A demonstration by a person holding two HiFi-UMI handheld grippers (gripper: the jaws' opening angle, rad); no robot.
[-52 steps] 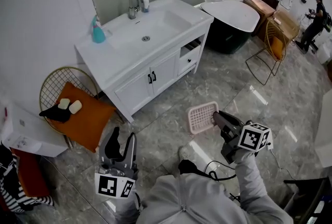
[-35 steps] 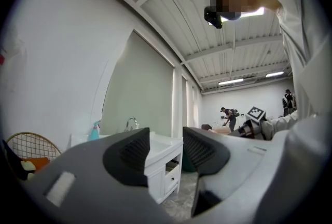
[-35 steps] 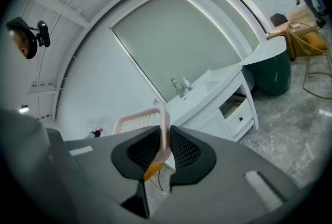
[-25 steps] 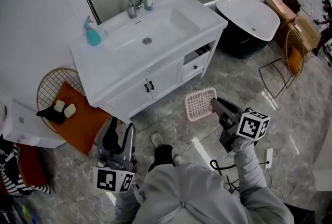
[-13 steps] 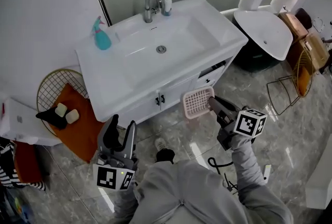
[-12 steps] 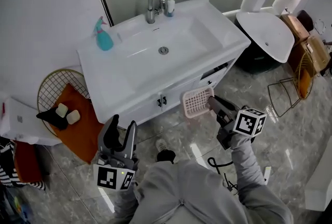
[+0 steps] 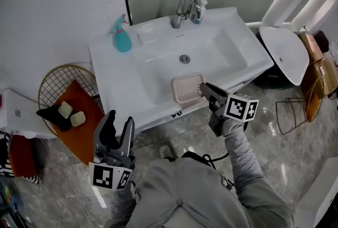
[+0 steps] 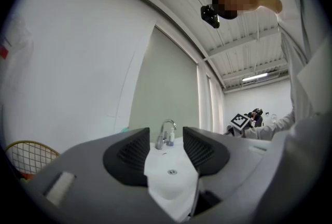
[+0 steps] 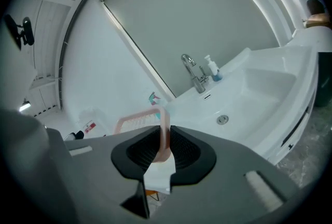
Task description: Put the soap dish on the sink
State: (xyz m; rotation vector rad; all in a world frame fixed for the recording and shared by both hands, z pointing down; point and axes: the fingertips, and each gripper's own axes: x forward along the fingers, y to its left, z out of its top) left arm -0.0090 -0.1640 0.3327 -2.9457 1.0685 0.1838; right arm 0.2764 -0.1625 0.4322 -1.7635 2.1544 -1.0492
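Nearest the camera, bottom left of the head view, the left gripper (image 7: 119, 120) hangs low beside the person's hip. Its jaws are spread wide with nothing between them. In its own view you look straight through the gap to the basin and tap. My guess is it's parked down there to stay out of the way, since this looks like a one-handed job.

A bit further up, right of centre, the right gripper (image 7: 204, 88) is clamped on the pink soap dish (image 7: 186, 88). In the right gripper view the dish's thin rim is pinched between the two ribbed pads, and the rest of the tray sticks out up and to the left. Grabbing one edge makes sense, because the slotted bottom stays free to land flat.

The dish sits over the front ledge of the white sink (image 7: 113, 89), just in front of the bowl and the drain (image 7: 184, 58). I can't tell whether it's touching the counter or just above it. I'd call this the final lowering step, so the dish has to be level and fully on the ledge before the jaws let go, or it could slide into the bowl.

Further back, along the rear edge, are the chrome faucet (image 7: 182, 8), with a small pump bottle (image 7: 199, 9) right beside it, and a teal spray bottle (image 7: 122, 38) off in the back left corner. That leaves the front ledge as the open spot.
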